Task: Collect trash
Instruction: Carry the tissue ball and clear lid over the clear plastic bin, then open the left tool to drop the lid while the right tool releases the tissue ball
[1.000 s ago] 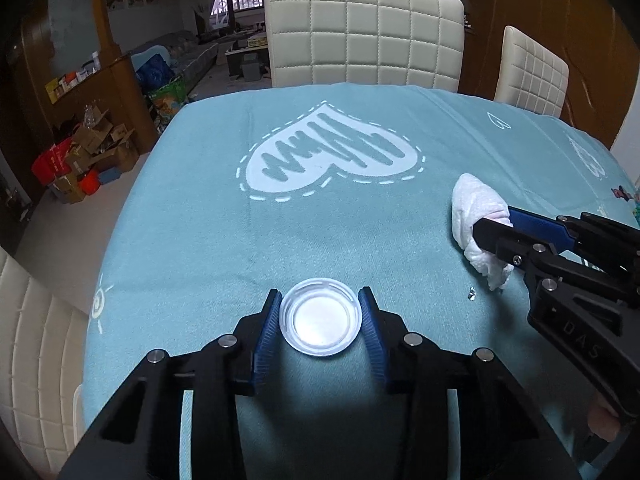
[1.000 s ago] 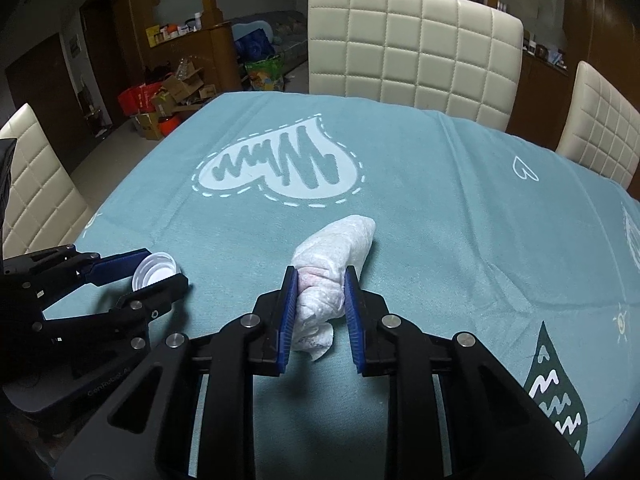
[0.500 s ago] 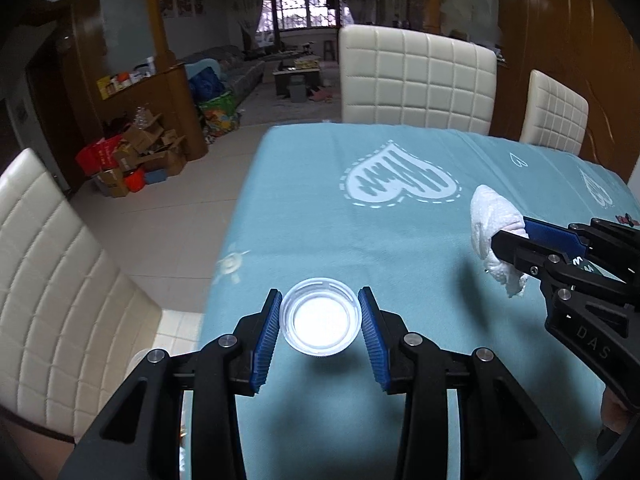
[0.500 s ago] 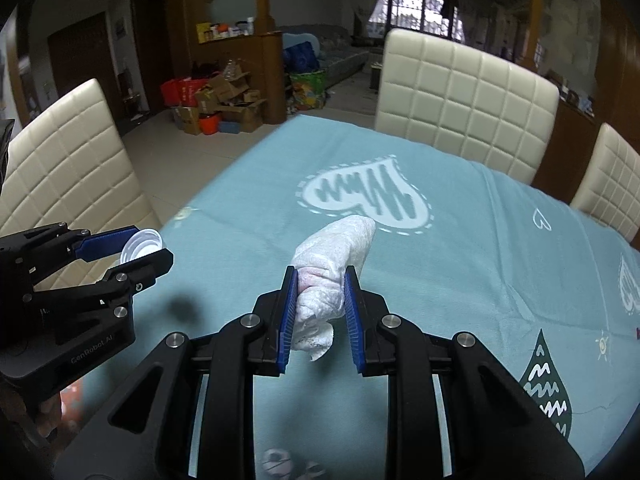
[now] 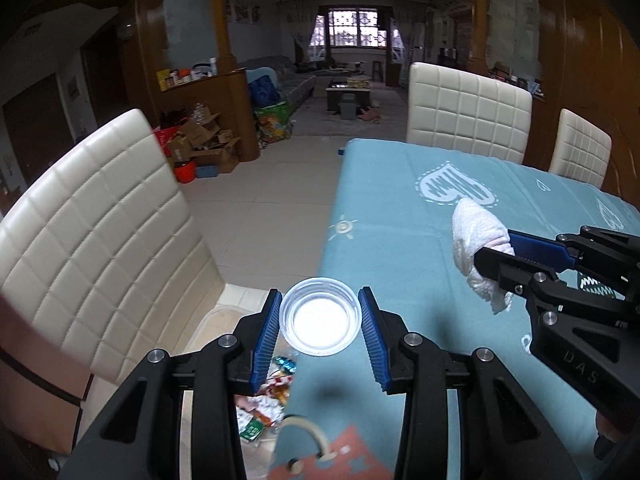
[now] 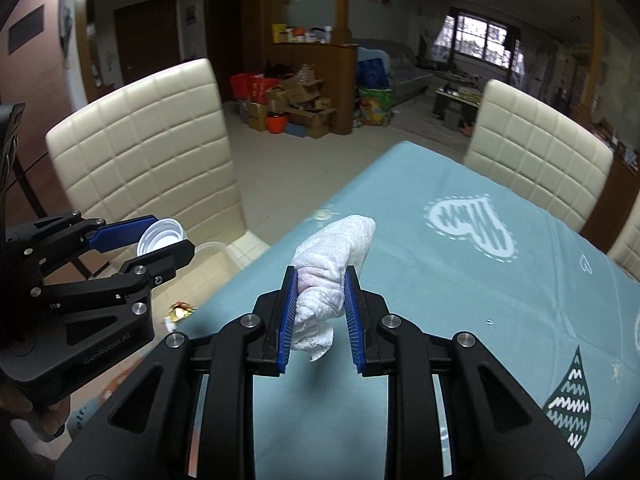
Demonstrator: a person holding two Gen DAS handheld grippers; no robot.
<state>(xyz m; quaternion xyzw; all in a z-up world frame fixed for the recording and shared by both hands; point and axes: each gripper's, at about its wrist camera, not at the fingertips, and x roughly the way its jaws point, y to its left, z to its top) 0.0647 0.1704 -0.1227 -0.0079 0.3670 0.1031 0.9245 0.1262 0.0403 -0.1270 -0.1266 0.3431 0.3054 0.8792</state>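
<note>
Left wrist view, left to right: cream quilted chair [image 5: 100, 220] fills the left side. Lower centre, our left gripper [image 5: 320, 322] pinches a clear plastic lid [image 5: 319, 316] between its blue pads [image 5: 267, 334], rim against both pads, open side toward the camera. The lid hangs over the table's left edge. Below it, between the black fingers, we see crumpled wrappers [image 5: 266, 398] lying in a translucent bin [image 5: 208, 320] on the floor beside the chair. Teal tablecloth [image 5: 384, 240] with a white heart print [image 5: 454, 188] takes the right half. Right edge: our right gripper [image 5: 486, 250] comes in from the side, clamped on a white wadded tissue [image 5: 476, 240] held above the cloth.

Right wrist view, left to right: left gripper [image 6: 166, 240] at mid left, lid [image 6: 160, 236] seen edge-on in its grip, over the floor next to the chair [image 6: 152, 140]. A gold wrapper [image 6: 180, 310] sits just below it. Centre: right gripper [image 6: 320, 308] squeezes the tissue [image 6: 330, 264], blue pads [image 6: 288, 316] pressing both sides, a loose tail hanging beneath. Tissue is over the table near its left edge. Right side: tablecloth [image 6: 480, 300], second chair [image 6: 536, 152] behind.
</note>
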